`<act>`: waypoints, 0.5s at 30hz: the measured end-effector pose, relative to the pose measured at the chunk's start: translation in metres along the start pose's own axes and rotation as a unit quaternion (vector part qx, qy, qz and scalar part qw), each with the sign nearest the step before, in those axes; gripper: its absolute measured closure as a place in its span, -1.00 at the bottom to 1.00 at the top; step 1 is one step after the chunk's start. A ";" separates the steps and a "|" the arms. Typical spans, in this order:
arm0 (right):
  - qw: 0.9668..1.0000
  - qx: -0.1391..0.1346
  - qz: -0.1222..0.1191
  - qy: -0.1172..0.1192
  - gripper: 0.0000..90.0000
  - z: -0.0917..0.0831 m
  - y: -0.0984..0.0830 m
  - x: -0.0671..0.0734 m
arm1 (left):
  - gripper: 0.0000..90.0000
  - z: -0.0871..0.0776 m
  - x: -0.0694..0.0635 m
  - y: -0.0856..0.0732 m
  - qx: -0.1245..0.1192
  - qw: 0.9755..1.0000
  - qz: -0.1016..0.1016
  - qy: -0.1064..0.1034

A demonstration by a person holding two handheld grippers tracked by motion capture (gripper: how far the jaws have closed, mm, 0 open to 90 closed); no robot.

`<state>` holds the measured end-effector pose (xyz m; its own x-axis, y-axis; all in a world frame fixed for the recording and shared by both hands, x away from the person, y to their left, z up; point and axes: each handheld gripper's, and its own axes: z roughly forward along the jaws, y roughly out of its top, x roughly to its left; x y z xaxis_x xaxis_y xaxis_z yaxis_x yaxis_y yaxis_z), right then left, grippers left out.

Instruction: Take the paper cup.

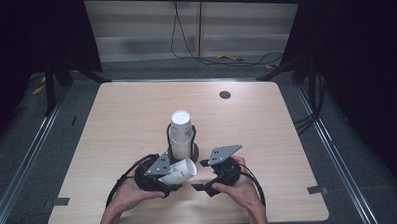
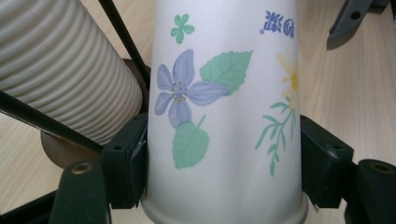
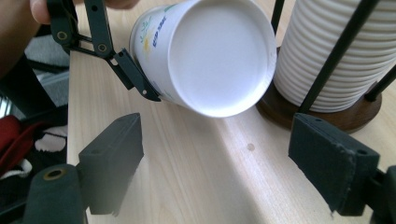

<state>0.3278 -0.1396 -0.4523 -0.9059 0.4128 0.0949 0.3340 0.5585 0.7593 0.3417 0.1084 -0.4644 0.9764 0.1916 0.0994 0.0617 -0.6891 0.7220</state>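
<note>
A white paper cup (image 1: 181, 170) printed with flowers lies on its side in my left gripper (image 1: 175, 177), which is shut on it near the table's front edge. In the left gripper view the two pads press the cup (image 2: 224, 93) from both sides. My right gripper (image 1: 201, 174) sits just to the cup's right, open, with nothing between its jaws. In the right gripper view the cup's round white end (image 3: 217, 56) faces my right gripper (image 3: 217, 158), a short way beyond the jaws.
A tall stack of ribbed white cups (image 1: 181, 132) stands in a holder with black rods and a round wooden base (image 3: 327, 119), just behind both grippers. A small dark hole (image 1: 225, 95) marks the far part of the wooden table (image 1: 267, 139).
</note>
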 end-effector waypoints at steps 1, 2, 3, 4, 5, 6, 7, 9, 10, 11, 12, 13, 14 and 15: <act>1.000 0.005 -0.002 0.000 -0.61 0.001 0.001 0.000 | -0.36 0.000 -0.001 0.000 0.003 1.000 -0.002 -0.002; 1.000 0.011 -0.004 0.004 -0.60 0.002 0.001 0.000 | -0.36 0.001 -0.001 0.000 0.007 1.000 0.002 -0.004; 1.000 0.019 -0.005 0.005 -0.59 0.003 0.002 -0.001 | -0.36 0.002 -0.001 0.000 0.009 1.000 0.003 -0.004; 1.000 0.025 -0.005 0.008 -0.58 0.004 0.003 -0.001 | -0.36 0.003 -0.002 0.000 0.011 1.000 0.006 -0.002; 0.999 0.034 -0.010 0.012 -0.55 0.006 0.004 0.000 | -0.36 0.003 -0.002 0.001 0.014 1.000 0.007 -0.003; 0.999 0.034 -0.010 0.012 -0.55 0.006 0.004 0.000 | -0.36 0.003 -0.002 0.002 0.018 1.000 0.009 -0.004; 0.999 0.035 -0.011 0.015 -0.53 0.007 0.004 0.000 | -0.36 0.002 -0.003 0.003 0.023 1.000 0.012 -0.004; 0.999 0.040 -0.014 0.016 -0.50 0.007 0.006 -0.001 | -0.36 0.001 -0.003 0.005 0.031 0.999 0.016 -0.007; 0.999 0.040 -0.015 0.018 -0.48 0.006 0.006 -0.001 | -0.36 0.001 -0.003 0.005 0.031 0.999 0.016 -0.007; 0.999 0.040 -0.015 0.018 -0.48 0.006 0.006 -0.001 | -0.36 0.000 -0.003 0.006 0.030 0.999 0.017 -0.010; 0.999 0.043 -0.016 0.020 -0.47 0.006 0.007 -0.001 | -0.35 0.000 -0.002 0.007 0.032 0.999 0.021 -0.015; 0.998 0.050 -0.017 0.023 -0.47 0.005 0.008 -0.002 | -0.35 0.000 -0.002 0.006 0.035 0.999 0.020 -0.017; 0.998 0.052 -0.018 0.022 -0.47 0.005 0.008 -0.002 | -0.35 0.000 -0.002 0.006 0.035 0.999 0.020 -0.017; 0.998 0.053 -0.017 0.025 -0.46 0.005 0.008 -0.003 | -0.35 0.000 -0.001 0.007 0.039 0.999 0.023 -0.019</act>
<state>0.3340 -0.1328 -0.4496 -0.9283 0.3568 0.1044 0.3257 0.6454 0.6909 0.3411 0.1040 -0.4595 0.9858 0.1321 0.1037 0.0308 -0.7492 0.6617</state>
